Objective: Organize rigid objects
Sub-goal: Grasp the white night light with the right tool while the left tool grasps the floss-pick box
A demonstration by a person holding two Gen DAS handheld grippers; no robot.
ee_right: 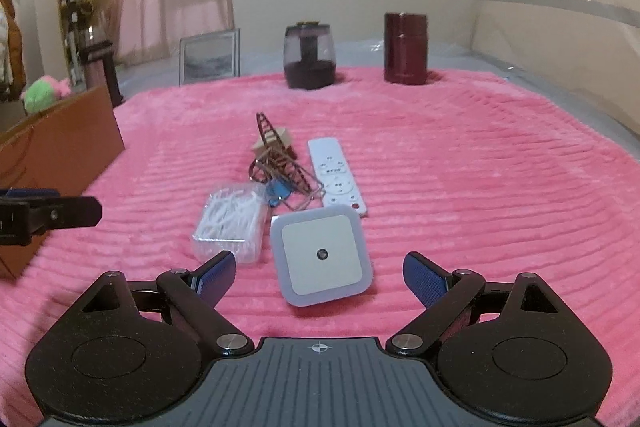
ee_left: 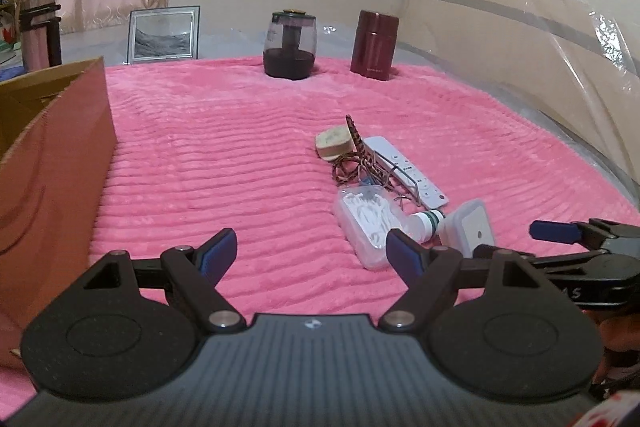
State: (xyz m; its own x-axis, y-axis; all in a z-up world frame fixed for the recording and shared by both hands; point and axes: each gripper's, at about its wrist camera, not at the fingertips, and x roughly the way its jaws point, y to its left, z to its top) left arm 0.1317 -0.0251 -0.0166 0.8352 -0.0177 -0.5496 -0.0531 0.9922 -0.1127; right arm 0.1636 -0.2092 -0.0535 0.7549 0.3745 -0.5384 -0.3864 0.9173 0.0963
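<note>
With both grippers spread and nothing between the pads, step in hand looks like the approach to a first pick from the cluster mid-blanket.

Right gripper (ee_right: pixel 318 277): released, empty, lined up on the square white night light (ee_right: pixel 320 255), which lies flat on the pink blanket (ee_right: pixel 480 187), just ahead of the fingertips. Left gripper (ee_left: pixel 310 253): released, empty, over bare blanket, its right finger near the clear box of cotton swabs (ee_left: pixel 366 223).

Rest of the pile: white remote (ee_right: pixel 338 175) behind the light, wire-and-cord tangle (ee_right: pixel 280 163) between remote and swab box, small wooden block (ee_left: pixel 334 145) at the far end, small white bottle (ee_left: pixel 426 223) wedged between swab box and light. Cardboard box (ee_left: pixel 52 155) at left, probably the drop target. Dark jar (ee_left: pixel 290 45) and maroon flask (ee_left: pixel 374 45) upright at the far edge, well apart from the pile.

To do it well:
- straddle the light's two flat sides, centre on the sensor dot
- come down square; soft blanket likely gives, so close low
- keep clear of the swab box touching its left edge
- avoid snagging the wire tangle.
</note>
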